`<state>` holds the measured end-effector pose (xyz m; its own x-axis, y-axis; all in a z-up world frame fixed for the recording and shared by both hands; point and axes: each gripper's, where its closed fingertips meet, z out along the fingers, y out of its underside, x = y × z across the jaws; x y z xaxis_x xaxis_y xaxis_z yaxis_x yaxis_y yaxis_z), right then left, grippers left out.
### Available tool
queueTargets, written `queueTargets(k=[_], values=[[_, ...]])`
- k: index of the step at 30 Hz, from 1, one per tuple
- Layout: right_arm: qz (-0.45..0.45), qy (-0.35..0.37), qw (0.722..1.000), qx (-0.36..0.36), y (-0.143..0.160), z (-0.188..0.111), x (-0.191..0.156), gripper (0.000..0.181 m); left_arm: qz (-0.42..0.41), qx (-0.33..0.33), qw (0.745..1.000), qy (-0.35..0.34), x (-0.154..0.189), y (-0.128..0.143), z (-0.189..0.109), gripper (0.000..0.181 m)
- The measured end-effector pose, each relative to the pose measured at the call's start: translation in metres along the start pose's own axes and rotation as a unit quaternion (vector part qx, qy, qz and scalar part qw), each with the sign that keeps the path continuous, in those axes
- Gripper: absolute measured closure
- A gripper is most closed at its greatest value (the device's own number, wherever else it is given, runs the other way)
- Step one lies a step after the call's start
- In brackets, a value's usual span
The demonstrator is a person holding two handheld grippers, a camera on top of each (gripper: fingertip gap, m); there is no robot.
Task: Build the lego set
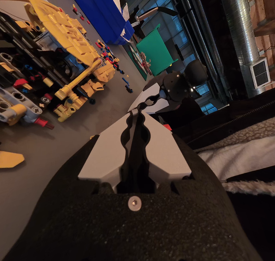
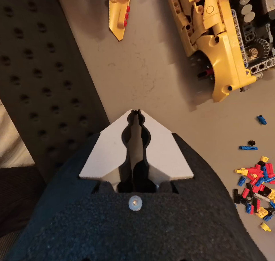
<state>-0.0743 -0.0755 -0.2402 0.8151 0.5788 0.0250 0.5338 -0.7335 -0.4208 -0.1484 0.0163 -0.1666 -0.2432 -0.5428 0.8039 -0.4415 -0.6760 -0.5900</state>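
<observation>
A large yellow and black lego vehicle model (image 1: 71, 45) stands on the grey table (image 1: 104, 119); it also shows top right in the right wrist view (image 2: 220, 52). My left gripper (image 1: 135, 112) is shut, with a small grey piece (image 1: 134, 114) pinched at its tips, held above the table's near edge. My right gripper (image 2: 135, 112) is shut on a tiny black piece (image 2: 135, 111) and hangs over bare table, left of the model. It also shows in the left wrist view (image 1: 139, 105), just beyond my left tips. A loose yellow panel (image 2: 119, 15) with red pins lies apart from the model.
A pile of small red, blue, black and yellow pieces (image 2: 259, 183) lies to the right, with a blue pin (image 2: 248, 148) nearby. A dark perforated panel (image 2: 37, 75) borders the table on the left. A blue bin (image 1: 101, 10) and green box (image 1: 156, 52) stand far back. The tips of one gripper are about 15 centimetres away from the tips of the other.
</observation>
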Motion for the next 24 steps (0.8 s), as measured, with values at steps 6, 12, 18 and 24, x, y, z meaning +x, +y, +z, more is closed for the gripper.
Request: queueTargets(k=[6,12,18,24], values=[[0.0,0.002,1.0,-0.004,0.0,0.0,0.001,0.177,-0.002,0.001,1.0,0.0,0.0,0.0,0.0,0.174],[0.002,0.0,1.0,-0.017,0.004,0.002,0.001,0.173,-0.003,0.0,1.0,0.001,0.0,0.0,0.0,0.174],[-0.003,0.001,1.0,-0.014,0.001,0.002,0.002,0.173,-0.004,-0.001,1.0,0.003,0.0,0.0,0.001,0.174],[-0.014,0.007,1.0,-0.014,-0.006,0.001,0.004,0.177,-0.004,0.001,1.0,0.003,0.0,0.0,0.0,0.174]])
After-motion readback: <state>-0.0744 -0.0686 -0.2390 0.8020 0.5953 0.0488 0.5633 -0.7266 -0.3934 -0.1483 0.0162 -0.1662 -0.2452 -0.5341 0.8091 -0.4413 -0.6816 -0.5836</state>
